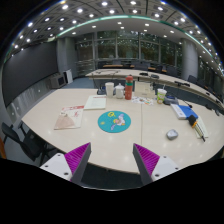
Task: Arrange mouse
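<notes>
A small grey mouse [172, 134] lies on the pale table [110, 145], to the right and well beyond my fingers. A round teal mouse mat [114, 121] with a coloured print lies on the table straight ahead of the fingers, to the left of the mouse. My gripper [112, 158] is open and empty, held above the table's near edge. Its magenta pads [77, 155] stand wide apart with bare table between them.
Papers [69, 118] and a white sheet [95, 101] lie to the left. A cluster of cups and a red container [128, 88] stands at the far side. Books and a pen [186, 111] lie to the right. Black chairs [22, 140] stand at the left edge.
</notes>
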Action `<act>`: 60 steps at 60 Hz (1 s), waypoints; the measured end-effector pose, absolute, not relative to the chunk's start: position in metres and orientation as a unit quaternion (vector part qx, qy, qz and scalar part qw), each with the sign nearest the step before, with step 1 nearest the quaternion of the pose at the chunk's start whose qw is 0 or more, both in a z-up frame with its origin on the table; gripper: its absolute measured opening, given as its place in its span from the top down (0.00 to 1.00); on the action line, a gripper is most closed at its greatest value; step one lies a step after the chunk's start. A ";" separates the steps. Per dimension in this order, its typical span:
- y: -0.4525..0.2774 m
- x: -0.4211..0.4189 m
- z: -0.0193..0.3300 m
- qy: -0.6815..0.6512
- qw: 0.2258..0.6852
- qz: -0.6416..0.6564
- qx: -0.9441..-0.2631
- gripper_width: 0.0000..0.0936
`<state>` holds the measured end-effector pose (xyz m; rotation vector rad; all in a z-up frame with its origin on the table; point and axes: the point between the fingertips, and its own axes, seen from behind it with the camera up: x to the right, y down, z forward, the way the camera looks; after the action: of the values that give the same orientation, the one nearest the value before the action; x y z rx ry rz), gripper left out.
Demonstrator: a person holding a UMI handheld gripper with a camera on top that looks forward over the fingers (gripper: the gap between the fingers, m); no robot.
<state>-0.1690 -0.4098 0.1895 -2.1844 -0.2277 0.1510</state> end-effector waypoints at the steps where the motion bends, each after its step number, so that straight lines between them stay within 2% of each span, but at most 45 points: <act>1: -0.408 -0.158 0.182 -0.088 0.450 0.058 -0.887 0.08; 8: -0.389 -0.089 0.133 -0.057 0.425 0.031 -0.903 0.08; 17: -0.342 0.008 0.075 -0.013 0.422 0.008 -0.906 0.08; 31: -0.246 0.107 0.019 0.017 0.424 -0.012 -0.905 0.09; 43: -0.187 0.139 -0.009 0.036 0.415 -0.009 -0.909 0.09; 60: -0.138 0.143 -0.011 0.038 0.423 0.007 -0.905 0.12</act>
<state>0.1425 -0.1384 -0.0113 -2.2655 0.0961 0.0178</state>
